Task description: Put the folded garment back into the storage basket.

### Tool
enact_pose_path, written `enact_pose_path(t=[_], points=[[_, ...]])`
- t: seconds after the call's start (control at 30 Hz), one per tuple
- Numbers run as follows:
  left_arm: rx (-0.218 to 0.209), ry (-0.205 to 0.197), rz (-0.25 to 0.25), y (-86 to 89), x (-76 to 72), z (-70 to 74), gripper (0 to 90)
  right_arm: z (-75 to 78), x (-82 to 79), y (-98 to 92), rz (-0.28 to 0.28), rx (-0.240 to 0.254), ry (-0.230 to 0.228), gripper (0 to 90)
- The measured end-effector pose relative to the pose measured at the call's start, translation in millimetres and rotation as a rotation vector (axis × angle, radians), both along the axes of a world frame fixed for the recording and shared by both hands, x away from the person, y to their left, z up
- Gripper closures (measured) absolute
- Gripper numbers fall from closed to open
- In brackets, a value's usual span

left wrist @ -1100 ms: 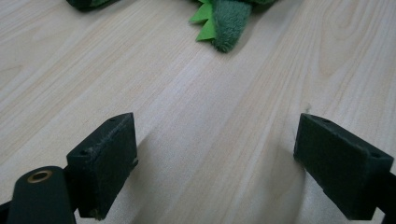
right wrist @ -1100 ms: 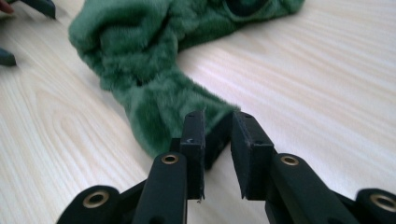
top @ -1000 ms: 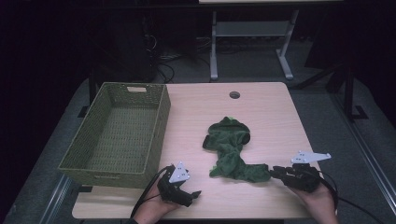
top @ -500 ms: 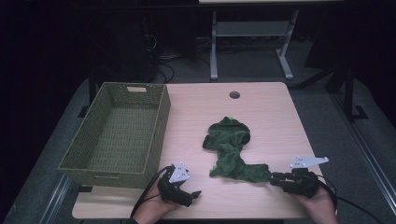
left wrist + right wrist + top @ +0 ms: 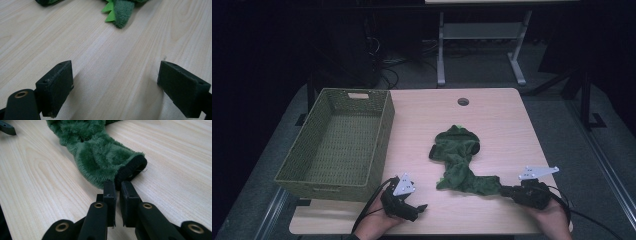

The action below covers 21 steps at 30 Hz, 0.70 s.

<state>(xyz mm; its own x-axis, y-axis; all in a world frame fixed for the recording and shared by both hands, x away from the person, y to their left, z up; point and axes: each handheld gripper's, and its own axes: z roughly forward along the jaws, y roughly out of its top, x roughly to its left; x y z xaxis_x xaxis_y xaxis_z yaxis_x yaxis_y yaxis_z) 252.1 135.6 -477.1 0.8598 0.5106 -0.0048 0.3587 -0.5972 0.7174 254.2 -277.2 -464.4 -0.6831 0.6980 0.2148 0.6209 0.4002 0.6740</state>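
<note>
Item one, my right gripper [image 5: 117,185]: jaws pinched nearly together on the black-lined cuff of the green plush garment [image 5: 95,152], with only a thin slit between the pads. From above I see this gripper [image 5: 508,190] at the table's near right, held in the right hand [image 5: 548,215], its grey plate tilted on top and a cable trailing off to the right.

Item two, my left gripper [image 5: 115,85]: jaws spread wide, nothing between them, bare wood beneath. A fuzzy green tip with bright green felt spikes [image 5: 110,12] lies well ahead of them, apart from both pads. From above, this gripper [image 5: 419,209] sits at the near edge of the table [image 5: 492,115], just in front of the basket's near right corner, in the left hand [image 5: 374,225].

Item three, the green plush garment [image 5: 459,160]: crumpled on the table right of centre, one sleeve stretched toward the near right edge, where the right jaws hold its end.

Item four, the basket [image 5: 297,167]: olive woven, rectangular, on the table's left side, with a handle cut-out in its far wall. I see nothing inside it.

Item five: a round hole [image 5: 463,101] in the tabletop near the far edge. Beyond the table, a pale metal stand [image 5: 482,35] on dark floor.
</note>
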Motion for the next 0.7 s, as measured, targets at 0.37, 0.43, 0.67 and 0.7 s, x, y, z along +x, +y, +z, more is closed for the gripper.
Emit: enact_pose_path(t=[0.37, 0.43, 0.67, 0.7], points=[[0.0, -0.001, 0.0, 0.0, 0.0, -0.1, 12.6, 12.4, -4.9, -1.2, 0.018, 0.02, -0.056, 84.9], [0.0, 0.0, 0.0, 0.0, 0.0, -0.1, 12.6, 14.5, -5.5, -0.6, 0.025, 0.023, -0.064, 84.9], [0.0, 0.0, 0.0, 0.0, 0.0, 0.0, 12.7, 23.5, -5.2, 0.4, 0.04, 0.047, -0.098, 85.0], [0.0, 0.0, 0.0, 0.0, 0.0, 0.0, 12.6, 25.2, -5.0, 0.5, 0.042, 0.05, -0.106, 85.0]])
